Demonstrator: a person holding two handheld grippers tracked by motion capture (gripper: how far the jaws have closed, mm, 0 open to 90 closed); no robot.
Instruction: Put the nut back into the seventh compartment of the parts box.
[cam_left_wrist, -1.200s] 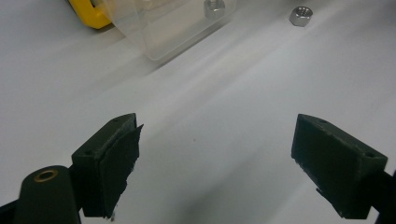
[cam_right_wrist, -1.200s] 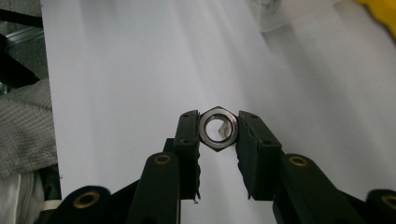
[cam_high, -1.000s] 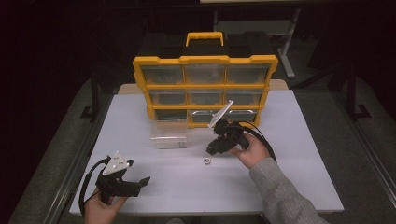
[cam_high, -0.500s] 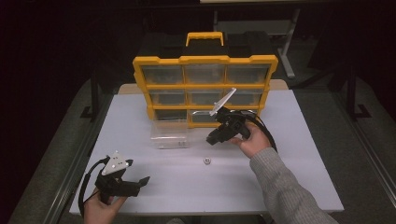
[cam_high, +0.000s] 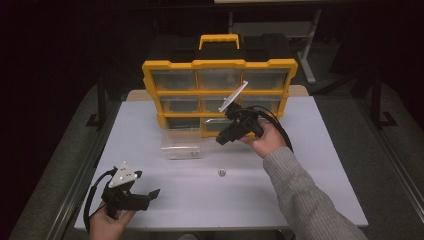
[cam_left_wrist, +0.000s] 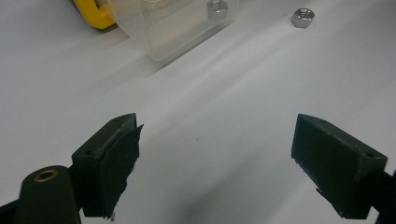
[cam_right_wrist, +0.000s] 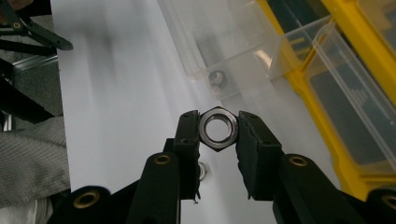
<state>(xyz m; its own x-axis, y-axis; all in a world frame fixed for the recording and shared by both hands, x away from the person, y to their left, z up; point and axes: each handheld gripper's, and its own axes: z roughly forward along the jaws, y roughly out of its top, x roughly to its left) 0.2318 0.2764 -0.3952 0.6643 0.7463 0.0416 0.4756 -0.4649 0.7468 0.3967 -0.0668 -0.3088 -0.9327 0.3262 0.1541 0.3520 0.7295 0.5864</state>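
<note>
Hexagonal steel nut (cam_right_wrist: 217, 128) is pinched flat-to-flat between the two black pads of the right tool (cam_right_wrist: 217, 130), as seen in the right gripper view, well above the white bench (cam_high: 300, 200). Compared with the frame from a second ago, the right tool (cam_high: 231, 134) is seen higher and farther from the person in the high view, now in front of the lower drawers of the yellow-framed organiser cabinet with a black top and yellow handle (cam_high: 220, 90); the left tool (cam_high: 142, 196) is found at the same spot near the bench's near-left corner.

In the high view the held nut cannot be made out; its grip is shown by the right gripper view alone. A second loose steel nut (cam_high: 220, 173) lies on the bench between the two tools, and in the left gripper view it is seen at the top (cam_left_wrist: 302, 17). A clear plastic drawer (cam_high: 182, 145), pulled out of the cabinet, rests on the bench just before it; a third nut inside it is shown in the left gripper view (cam_left_wrist: 217, 8) and, blurred, in the right gripper view (cam_right_wrist: 217, 78). The left tool's jaws are spread wide with nothing between them (cam_left_wrist: 215, 154).

Bare bench lies open in front of the left tool and to the right of the person's grey sleeve (cam_high: 305, 200); the left tool sits close to the near edge.
</note>
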